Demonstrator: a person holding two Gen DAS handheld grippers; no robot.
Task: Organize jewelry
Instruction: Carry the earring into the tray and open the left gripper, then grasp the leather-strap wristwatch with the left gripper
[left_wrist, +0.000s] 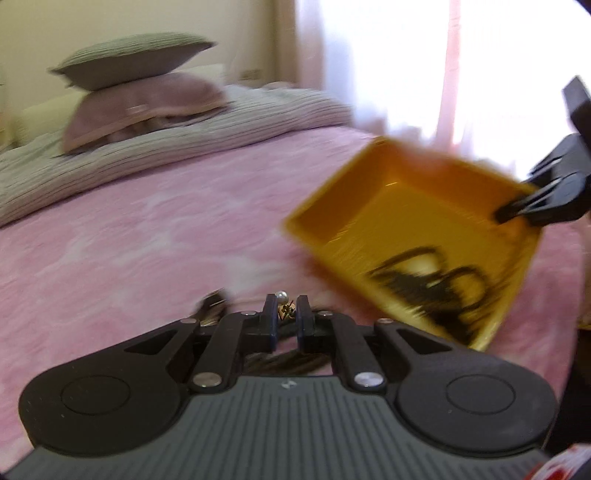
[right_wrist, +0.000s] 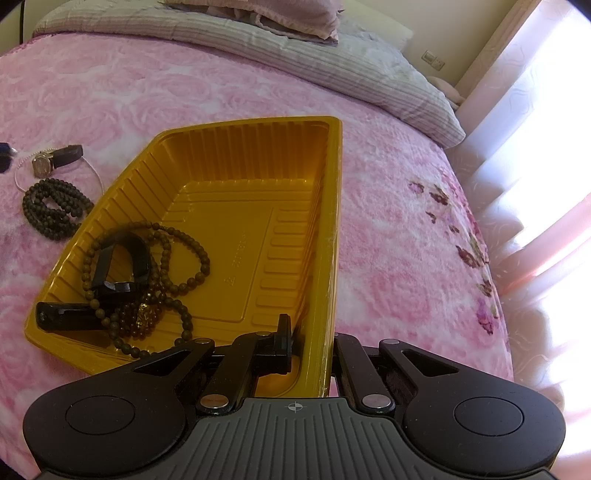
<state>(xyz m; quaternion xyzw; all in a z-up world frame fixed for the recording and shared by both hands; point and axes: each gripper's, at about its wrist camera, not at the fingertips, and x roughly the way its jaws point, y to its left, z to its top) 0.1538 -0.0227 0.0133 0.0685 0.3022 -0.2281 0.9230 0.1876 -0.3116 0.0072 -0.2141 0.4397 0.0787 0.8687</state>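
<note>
Yellow tray on pink blanket, long rim pinched by the right gripper, angled down; wide bare blanket beyond it toward the bed edge. Inside: bead necklace, black bracelet. Left gripper, raised, nips a small pearl earring; beads and watch lie beside the tray.

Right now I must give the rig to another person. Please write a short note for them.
Left gripper: shut on a small pearl piece, lifted above the pink blanket.
Right gripper: shut on the yellow tray wall.
Done: bead strings and black bracelet lie in the tray.
Left: pearl piece into tray, then watch, dark beads and thin chain on the blanket.
</note>
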